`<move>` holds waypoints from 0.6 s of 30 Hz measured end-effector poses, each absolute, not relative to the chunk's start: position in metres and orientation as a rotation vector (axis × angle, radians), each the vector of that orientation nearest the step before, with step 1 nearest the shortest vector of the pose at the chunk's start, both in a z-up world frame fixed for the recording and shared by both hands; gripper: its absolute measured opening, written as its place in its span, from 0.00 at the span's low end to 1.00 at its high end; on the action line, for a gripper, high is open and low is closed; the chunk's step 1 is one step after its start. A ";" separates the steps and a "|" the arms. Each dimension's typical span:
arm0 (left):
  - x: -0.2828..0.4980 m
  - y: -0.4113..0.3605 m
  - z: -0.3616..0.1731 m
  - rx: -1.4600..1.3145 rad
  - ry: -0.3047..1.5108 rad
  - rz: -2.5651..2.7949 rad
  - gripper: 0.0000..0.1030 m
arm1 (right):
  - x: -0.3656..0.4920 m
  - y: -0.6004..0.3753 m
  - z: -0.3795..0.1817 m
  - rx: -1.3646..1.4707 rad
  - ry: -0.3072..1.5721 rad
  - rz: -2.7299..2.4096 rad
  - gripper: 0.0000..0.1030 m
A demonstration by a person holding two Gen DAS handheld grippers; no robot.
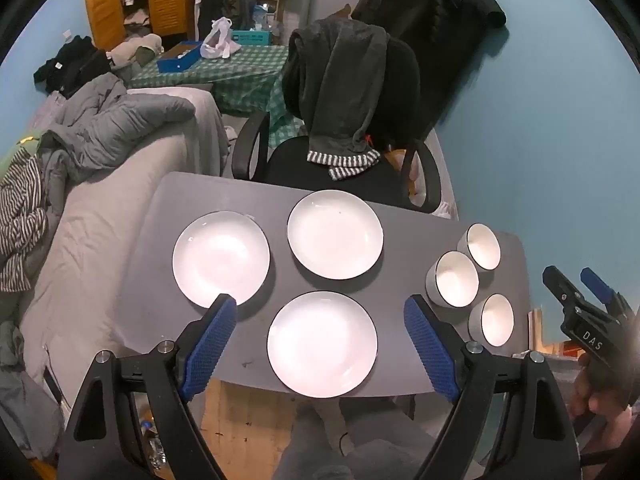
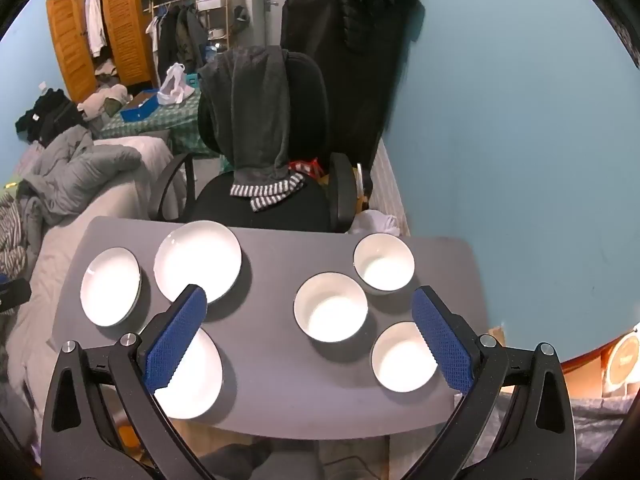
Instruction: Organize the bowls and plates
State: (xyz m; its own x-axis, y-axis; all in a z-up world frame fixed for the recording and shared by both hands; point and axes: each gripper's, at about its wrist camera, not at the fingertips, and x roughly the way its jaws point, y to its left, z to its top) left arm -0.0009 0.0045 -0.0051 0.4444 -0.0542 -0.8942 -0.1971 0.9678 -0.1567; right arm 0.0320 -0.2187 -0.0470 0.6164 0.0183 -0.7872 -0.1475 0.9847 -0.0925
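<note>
Three white plates and three white bowls lie apart on the grey table [image 1: 256,200], plates toward the left of both views, bowls toward the right. In the left wrist view the left claw [image 1: 320,354] stands wide with nothing between its blue pads, and the near plate [image 1: 322,344] sits in that gap at lower centre; the tip of one pad covers the lower edge of the left plate [image 1: 221,258], while the far plate [image 1: 335,234] shows whole. The far bowl [image 1: 480,246], middle bowl [image 1: 454,279] and near bowl [image 1: 493,319] show only obliquely there, their outer walls hard to make out. In the right wrist view the right claw [image 2: 310,338] is likewise wide and holds nothing; its left finger hides much of the near plate and clips the far plate, and its right finger cuts across the near bowl's rim. A draped office chair [image 1: 340,168] stands beyond the table, its lower part hidden.
</note>
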 end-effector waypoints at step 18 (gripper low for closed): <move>-0.008 0.006 0.001 -0.268 1.062 0.075 0.85 | 0.034 -0.220 -0.049 -0.147 0.913 0.097 0.98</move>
